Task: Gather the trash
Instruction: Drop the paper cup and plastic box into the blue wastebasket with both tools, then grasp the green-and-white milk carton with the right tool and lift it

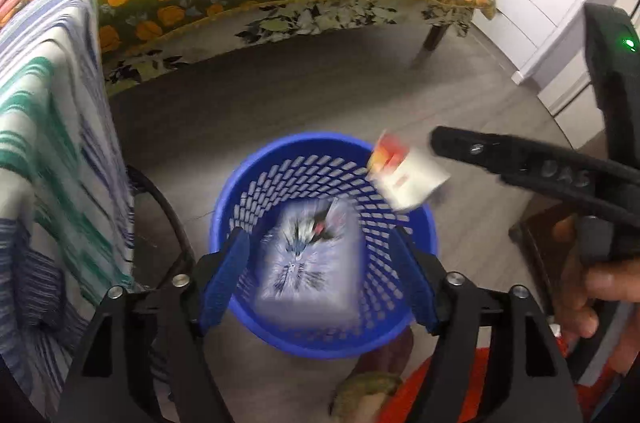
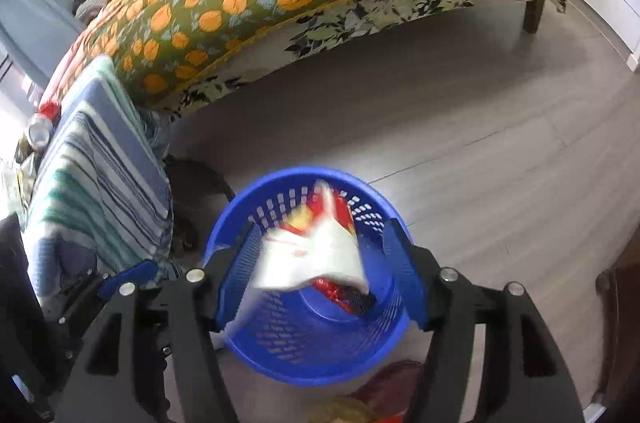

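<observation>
Left gripper [image 1: 320,259] angled steeply down, blue fingers [image 1: 228,275] spread, nothing pressed between. Right gripper [image 2: 320,271] likewise tilted down, jaws parted. Bare hand [image 1: 596,287] wrapped around right gripper's handle.

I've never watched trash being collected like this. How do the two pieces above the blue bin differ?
The pale bluish box is boxy with a dark starburst print; the white wrapper is thin and crumpled with red and yellow. The box sits low between the left gripper's open blue fingers, inside the blue bin's rim; the wrapper shows at the rim, off the right gripper's tip. Both look blurred and unpinched, apparently dropping.
</observation>
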`<action>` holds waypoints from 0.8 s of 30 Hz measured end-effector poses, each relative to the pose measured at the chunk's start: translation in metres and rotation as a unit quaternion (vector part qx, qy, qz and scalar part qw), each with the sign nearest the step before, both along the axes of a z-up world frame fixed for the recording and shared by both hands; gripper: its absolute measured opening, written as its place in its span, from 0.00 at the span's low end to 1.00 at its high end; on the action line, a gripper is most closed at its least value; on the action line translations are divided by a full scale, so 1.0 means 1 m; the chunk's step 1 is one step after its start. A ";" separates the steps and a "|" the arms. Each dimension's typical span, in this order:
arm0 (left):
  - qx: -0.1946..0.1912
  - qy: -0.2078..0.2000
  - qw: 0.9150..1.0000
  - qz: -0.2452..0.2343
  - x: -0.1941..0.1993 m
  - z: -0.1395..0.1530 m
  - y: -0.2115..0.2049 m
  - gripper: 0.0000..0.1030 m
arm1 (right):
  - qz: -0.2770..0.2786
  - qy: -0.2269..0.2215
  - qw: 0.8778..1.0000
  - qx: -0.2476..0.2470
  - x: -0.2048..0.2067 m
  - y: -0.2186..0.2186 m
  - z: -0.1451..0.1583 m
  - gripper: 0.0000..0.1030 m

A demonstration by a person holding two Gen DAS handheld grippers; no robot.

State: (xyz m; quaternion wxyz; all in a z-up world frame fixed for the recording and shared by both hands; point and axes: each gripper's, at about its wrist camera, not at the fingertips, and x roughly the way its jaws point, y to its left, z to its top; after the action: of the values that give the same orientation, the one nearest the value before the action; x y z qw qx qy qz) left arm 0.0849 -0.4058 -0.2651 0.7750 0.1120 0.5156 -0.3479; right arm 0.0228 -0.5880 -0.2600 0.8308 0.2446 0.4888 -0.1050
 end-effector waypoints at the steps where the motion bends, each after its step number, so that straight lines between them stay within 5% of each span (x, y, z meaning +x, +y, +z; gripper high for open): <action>1: -0.007 0.001 1.000 0.005 0.001 0.004 0.004 0.76 | -0.007 -0.009 1.000 -0.003 -0.003 -0.002 0.005 0.62; 6: -0.068 -0.011 0.998 -0.004 -0.017 0.050 0.035 0.81 | -0.033 -0.043 0.998 -0.038 -0.014 0.002 0.029 0.77; 14: -0.134 -0.073 0.988 0.001 -0.064 0.132 0.132 0.90 | -0.005 -0.104 0.983 -0.153 -0.033 0.060 0.069 0.78; 24: -0.025 -0.156 0.980 0.124 -0.042 0.122 0.295 0.91 | 0.127 -0.163 0.965 -0.162 -0.038 0.213 0.092 0.78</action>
State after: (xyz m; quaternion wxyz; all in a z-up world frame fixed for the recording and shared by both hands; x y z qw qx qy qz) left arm 0.0424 -0.1105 -0.1431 0.8856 0.0811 0.3892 -0.2402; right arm -0.0152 -0.3753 -0.1676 0.9344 0.0562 0.3499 -0.0351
